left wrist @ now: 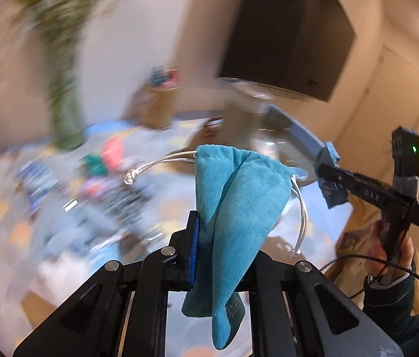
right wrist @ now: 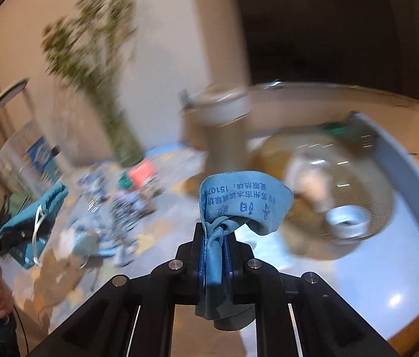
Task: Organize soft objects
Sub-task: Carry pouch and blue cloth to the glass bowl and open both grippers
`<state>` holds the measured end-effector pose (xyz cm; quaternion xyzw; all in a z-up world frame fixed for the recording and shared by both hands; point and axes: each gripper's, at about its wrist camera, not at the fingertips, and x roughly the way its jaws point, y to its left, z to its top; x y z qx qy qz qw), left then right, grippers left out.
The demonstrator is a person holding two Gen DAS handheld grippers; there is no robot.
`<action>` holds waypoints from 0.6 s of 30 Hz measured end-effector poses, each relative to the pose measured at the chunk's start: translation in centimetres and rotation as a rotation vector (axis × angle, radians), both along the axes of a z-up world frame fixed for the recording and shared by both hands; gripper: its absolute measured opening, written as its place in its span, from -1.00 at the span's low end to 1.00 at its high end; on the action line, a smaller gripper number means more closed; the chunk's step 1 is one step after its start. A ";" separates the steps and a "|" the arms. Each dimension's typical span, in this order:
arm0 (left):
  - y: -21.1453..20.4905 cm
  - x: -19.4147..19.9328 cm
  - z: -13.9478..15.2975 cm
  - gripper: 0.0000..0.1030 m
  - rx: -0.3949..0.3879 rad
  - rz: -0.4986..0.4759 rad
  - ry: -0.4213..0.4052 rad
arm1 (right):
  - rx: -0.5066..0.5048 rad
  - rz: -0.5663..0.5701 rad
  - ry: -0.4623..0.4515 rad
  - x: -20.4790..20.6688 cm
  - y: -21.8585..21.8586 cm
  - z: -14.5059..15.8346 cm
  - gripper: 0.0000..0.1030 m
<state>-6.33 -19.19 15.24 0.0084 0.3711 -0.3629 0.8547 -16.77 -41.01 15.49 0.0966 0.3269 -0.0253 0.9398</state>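
My left gripper (left wrist: 209, 223) is shut on a teal suede drawstring pouch (left wrist: 233, 208) with white cords, held up in the air. The pouch also shows in the right wrist view (right wrist: 35, 208), in the left gripper at the left edge. My right gripper (right wrist: 215, 238) is shut on a light blue cloth (right wrist: 245, 199) printed with dark characters, bunched between the fingers. The right gripper (left wrist: 332, 178) also shows in the left wrist view at the right, with a bit of light blue cloth (left wrist: 332, 152) at its tip. Both views are motion-blurred.
A blurred pile of soft items (right wrist: 126, 196) lies on a patterned surface below. A round wire basket (right wrist: 328, 196) sits on a light blue table (right wrist: 402, 267) at the right. A cardboard box (left wrist: 155, 104) and a potted plant (right wrist: 105, 89) stand behind.
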 end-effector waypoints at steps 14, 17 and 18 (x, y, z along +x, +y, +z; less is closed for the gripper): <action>-23.5 3.8 -0.1 -0.81 0.162 -0.144 -0.142 | 0.205 -0.298 0.085 2.9 -16.3 0.5 -0.79; -26.4 5.0 -1.7 -0.76 0.199 -0.130 -0.177 | 0.252 -0.314 0.120 4.5 -17.9 -0.6 -0.79; -27.2 5.4 -2.4 -0.67 0.216 -0.125 -0.183 | 0.262 -0.312 0.123 4.8 -18.3 -0.8 -0.77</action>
